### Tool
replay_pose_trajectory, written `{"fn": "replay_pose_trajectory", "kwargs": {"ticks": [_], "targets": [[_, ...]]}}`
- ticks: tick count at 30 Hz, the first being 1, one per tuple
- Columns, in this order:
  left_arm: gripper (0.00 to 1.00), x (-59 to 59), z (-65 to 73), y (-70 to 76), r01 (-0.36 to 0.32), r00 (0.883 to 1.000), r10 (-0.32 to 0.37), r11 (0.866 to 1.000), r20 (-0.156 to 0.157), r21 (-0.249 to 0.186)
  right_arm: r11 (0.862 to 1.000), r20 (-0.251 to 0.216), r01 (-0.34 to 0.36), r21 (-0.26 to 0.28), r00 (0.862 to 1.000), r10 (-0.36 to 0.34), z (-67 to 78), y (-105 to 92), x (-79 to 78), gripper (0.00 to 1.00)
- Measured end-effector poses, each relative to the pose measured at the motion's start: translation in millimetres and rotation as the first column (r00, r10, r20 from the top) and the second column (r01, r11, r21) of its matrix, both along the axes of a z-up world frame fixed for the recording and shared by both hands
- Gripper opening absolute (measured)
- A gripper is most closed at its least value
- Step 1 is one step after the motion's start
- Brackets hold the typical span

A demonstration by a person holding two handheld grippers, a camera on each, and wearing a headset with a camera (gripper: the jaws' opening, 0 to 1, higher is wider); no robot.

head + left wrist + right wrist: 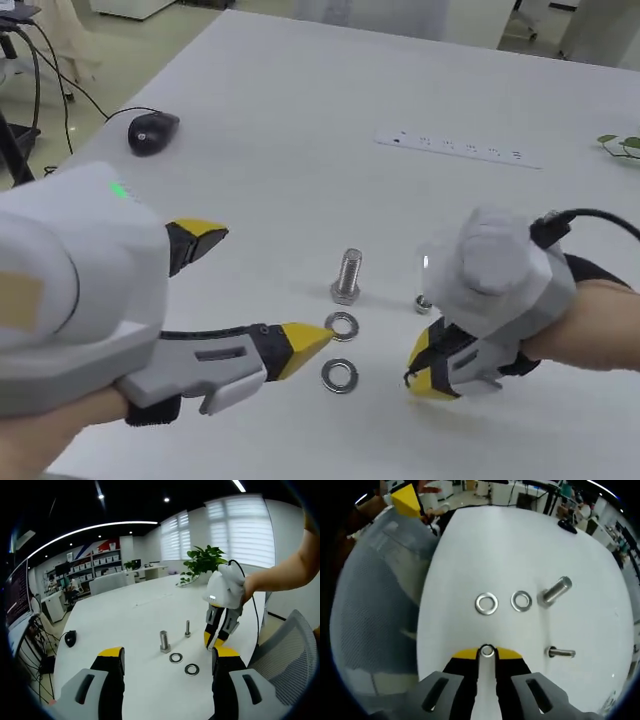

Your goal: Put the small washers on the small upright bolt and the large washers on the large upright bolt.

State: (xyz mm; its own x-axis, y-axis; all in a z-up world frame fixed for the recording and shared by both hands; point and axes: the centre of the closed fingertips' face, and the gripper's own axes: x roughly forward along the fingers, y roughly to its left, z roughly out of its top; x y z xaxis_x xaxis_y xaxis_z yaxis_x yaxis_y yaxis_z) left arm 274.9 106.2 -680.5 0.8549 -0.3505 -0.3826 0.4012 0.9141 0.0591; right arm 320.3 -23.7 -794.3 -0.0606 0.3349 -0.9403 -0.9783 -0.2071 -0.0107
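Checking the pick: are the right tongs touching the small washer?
Touching. The right gripper view shows the small washer pinched between the right tongs' yellow tips.

On the table the large bolt stands, with the small bolt just right of it. Before the large bolt lie two washers — the far washer by its foot, the near washer closer in. The left gripper flanks them left, the right gripper right, with a small washer between its jaw tips. Mouse back left, power strip back right.
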Motion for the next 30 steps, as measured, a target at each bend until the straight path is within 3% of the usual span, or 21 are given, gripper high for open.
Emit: {"fn": "replay_pose_trajectory", "kwargs": {"ticks": [5, 11, 16, 20, 30], "targets": [[0.7, 1.5, 0.2, 2.2, -0.007, 1.0, 0.007, 1.0, 0.004, -0.008, 0.998, 0.049, 0.065, 0.017, 0.997, -0.065, 29.7, -9.0, 38.4, 0.12], [0.7, 1.5, -1.7, 6.6, -0.019, 1.0, 0.02, 1.0, 0.008, -0.02, 0.995, 0.095, 0.096, 0.03, 0.991, -0.099, 49.8, -7.7, 67.1, 0.12], [0.7, 2.8, -10.3, 7.5, -0.021, 1.0, 0.021, 0.999, -0.011, -0.029, 0.996, 0.101, 0.087, 0.03, 0.991, -0.089, 48.0, 4.7, 74.1, 0.12], [0.7, 3.2, -8.8, 6.0, -0.018, 1.0, 0.018, 0.999, -0.007, -0.034, 0.998, 0.103, 0.066, 0.021, 0.992, -0.068, 44.1, 11.5, 74.6, 0.12], [0.7, 5.9, -7.8, 5.8, -0.018, 1.0, 0.017, 0.999, -0.008, -0.033, 0.998, 0.101, 0.062, 0.007, 0.993, -0.062, 36.9, 11.1, 79.2, 0.12]]}}
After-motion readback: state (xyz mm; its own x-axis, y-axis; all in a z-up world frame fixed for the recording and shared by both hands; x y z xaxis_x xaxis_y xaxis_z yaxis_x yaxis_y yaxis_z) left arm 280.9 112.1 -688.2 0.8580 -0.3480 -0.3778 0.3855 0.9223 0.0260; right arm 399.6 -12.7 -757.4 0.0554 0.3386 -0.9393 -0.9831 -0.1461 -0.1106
